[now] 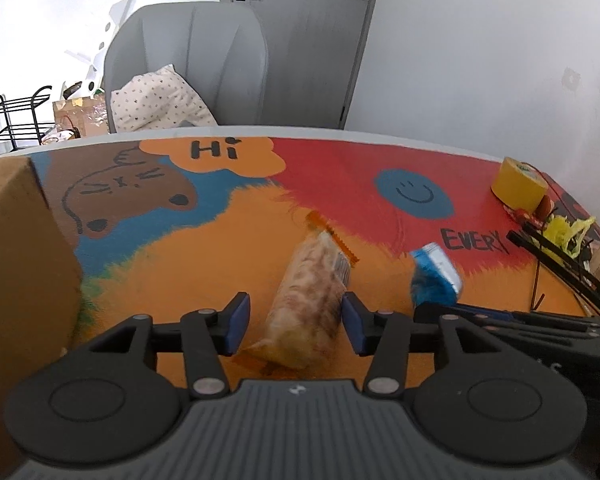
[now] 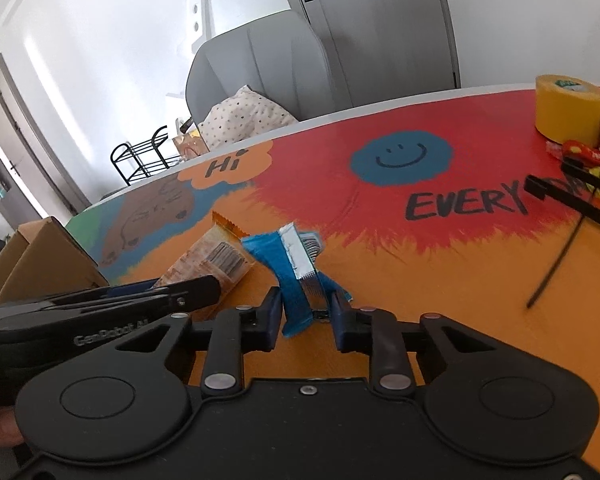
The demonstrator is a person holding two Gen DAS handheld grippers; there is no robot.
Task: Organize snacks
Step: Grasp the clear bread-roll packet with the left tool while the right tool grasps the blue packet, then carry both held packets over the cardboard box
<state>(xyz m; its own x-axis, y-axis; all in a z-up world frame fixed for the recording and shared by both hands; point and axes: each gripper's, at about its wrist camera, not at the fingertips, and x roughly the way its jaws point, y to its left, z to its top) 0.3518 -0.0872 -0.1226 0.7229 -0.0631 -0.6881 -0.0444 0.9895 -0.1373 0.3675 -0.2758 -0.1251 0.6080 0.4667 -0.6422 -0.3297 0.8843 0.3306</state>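
Fingers of the left gripper [image 1: 292, 320] stand apart around a long clear-wrapped snack [image 1: 308, 304]; the right pad looks to touch the wrapper, but on the left side there is a gap, so I judge that this snack is not gripped. It lies on the orange part of the table [image 1: 204, 248]. Fingers of the right gripper [image 2: 306, 318] are narrow, and the blue snack packet [image 2: 296, 276] stands between them, its far end lifted off the table; the pads seem to press it, so I take it as held.

A cardboard box [image 1: 16, 264] stands at the left edge of the table, just beside the left gripper. Its inside is not visible, so I cannot say if any snack is already in it. If the box is the goal, which is only my guess, both visible snacks are still outside it. At the far right lie a yellow tape roll [image 2: 568, 108] and some small red wrappers [image 2: 580, 152], untouched. The task seems to be early or in the middle.
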